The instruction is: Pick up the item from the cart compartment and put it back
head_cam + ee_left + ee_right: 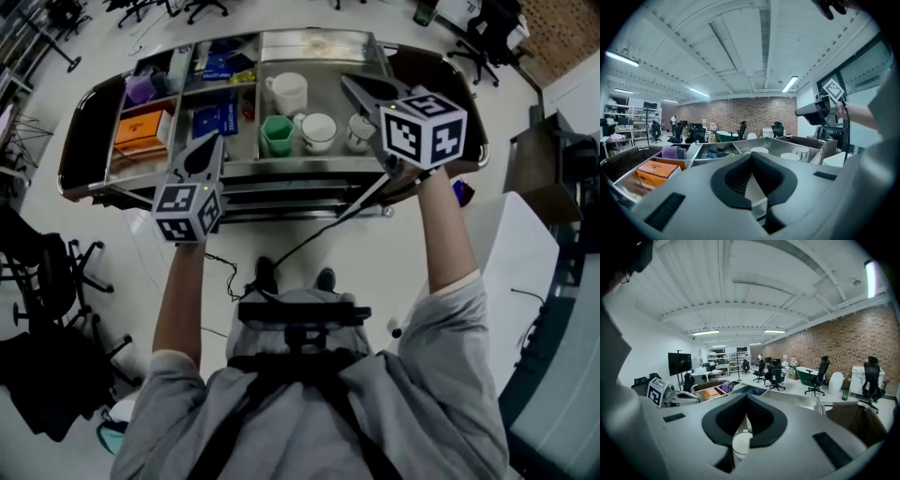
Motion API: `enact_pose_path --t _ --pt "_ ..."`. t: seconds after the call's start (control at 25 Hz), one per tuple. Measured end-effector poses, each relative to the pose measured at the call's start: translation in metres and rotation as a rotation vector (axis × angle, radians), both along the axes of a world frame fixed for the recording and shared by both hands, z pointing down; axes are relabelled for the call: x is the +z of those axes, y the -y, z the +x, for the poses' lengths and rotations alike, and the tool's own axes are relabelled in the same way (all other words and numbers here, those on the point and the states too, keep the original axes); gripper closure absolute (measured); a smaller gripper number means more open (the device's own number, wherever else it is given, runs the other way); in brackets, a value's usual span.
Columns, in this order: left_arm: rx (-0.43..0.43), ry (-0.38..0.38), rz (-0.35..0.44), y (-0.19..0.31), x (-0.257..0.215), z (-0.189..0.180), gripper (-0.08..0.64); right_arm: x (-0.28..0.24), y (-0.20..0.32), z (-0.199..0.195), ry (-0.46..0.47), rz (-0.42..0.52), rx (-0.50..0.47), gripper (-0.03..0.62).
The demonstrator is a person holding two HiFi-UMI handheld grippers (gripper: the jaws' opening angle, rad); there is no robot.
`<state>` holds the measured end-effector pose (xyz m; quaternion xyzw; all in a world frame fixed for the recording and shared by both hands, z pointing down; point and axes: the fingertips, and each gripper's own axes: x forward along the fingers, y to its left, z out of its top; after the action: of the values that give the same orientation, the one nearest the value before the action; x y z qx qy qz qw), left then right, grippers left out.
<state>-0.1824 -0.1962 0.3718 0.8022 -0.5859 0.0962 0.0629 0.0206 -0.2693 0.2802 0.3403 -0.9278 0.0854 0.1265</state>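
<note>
Head view | right gripper (349,82) and left gripper (216,142) both clenched, empty, above cart (80,150) | pick not started | next: open jaws, probably drop onto white cup (319,131)

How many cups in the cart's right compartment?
4: white mug at back, green cup front left, white cup beside it, rightmost cup partly behind right gripper; more may hide.

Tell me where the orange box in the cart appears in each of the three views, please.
Head view: orange box, upper left of the picture.
Left gripper view: lower left, near the edge.
Right gripper view: small, left of centre, beside the tips of the jaws.
Shared landmark: the purple item next to the box.
</note>
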Motion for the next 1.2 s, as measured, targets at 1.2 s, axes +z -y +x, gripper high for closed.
enact_pose_path --t 1.2 --pt "-0.038 -0.021 -0.054 -0.051 0.031 -0.015 0.560 0.104 -0.098 0.118 0.019 -0.031 0.387 0.584"
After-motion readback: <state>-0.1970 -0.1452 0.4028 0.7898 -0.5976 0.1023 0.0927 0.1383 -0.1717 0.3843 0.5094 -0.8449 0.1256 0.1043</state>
